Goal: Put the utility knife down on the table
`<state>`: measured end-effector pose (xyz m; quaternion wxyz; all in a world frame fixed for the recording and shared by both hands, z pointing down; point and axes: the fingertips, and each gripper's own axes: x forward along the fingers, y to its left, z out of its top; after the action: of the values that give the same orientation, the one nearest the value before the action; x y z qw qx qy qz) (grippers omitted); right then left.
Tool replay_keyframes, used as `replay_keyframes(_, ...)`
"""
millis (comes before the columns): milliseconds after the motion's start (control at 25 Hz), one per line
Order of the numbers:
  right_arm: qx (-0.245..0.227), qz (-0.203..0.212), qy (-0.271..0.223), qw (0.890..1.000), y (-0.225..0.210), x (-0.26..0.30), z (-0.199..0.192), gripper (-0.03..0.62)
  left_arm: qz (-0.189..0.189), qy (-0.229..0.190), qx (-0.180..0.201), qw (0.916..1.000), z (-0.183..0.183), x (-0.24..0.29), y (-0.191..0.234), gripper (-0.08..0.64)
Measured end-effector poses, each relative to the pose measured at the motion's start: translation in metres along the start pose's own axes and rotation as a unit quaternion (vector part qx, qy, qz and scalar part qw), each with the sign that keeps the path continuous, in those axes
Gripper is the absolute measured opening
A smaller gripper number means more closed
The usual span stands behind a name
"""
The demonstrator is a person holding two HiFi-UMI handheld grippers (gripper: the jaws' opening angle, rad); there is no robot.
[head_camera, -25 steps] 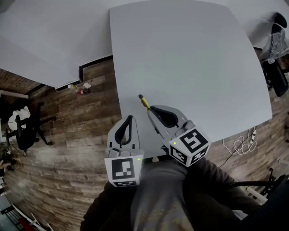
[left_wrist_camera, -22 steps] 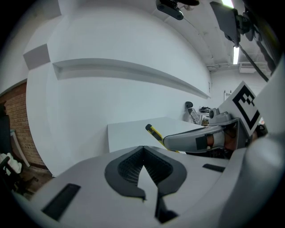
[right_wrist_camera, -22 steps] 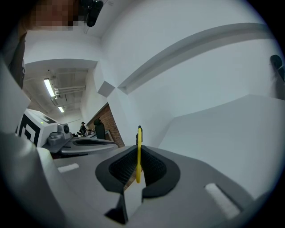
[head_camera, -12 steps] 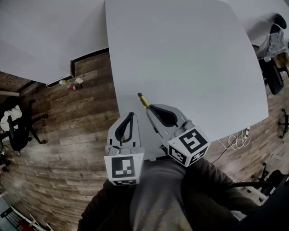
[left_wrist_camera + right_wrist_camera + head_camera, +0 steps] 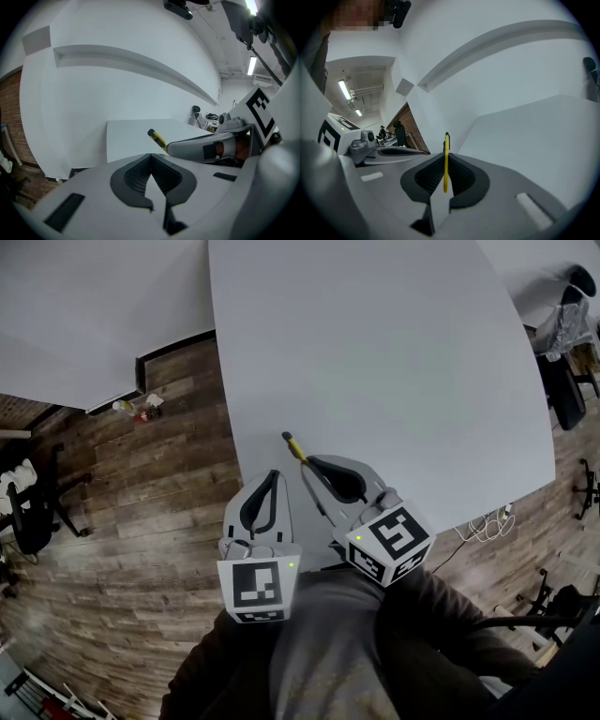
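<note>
The right claw (image 5: 309, 465) is clenched on the yellow utility knife (image 5: 294, 447), whose tip pokes past the jaws over the white desk (image 5: 394, 362) near its left edge. The left claw (image 5: 272, 480), pressed together and empty, sits just beside. Neither has moved noticeably in the last second.

The utility knife (image 5: 295, 447) is half hidden inside the right gripper (image 5: 310, 466).

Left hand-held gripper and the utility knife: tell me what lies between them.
Only bare white table, per the head view, separates the left hand-held gripper from the utility knife in the right hand-held gripper.
</note>
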<state>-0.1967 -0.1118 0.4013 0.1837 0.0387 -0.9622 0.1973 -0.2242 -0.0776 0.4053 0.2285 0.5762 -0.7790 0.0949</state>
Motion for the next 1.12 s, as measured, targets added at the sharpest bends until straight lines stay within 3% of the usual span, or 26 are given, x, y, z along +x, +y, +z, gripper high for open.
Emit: replay_keyframes(1120,0.027,-0.007,0.037,0.999,-0.028,0.028,-0.027,0.023,-0.011,0.04,-0.021,0.9989,-0.027,0.034,0.013,0.003)
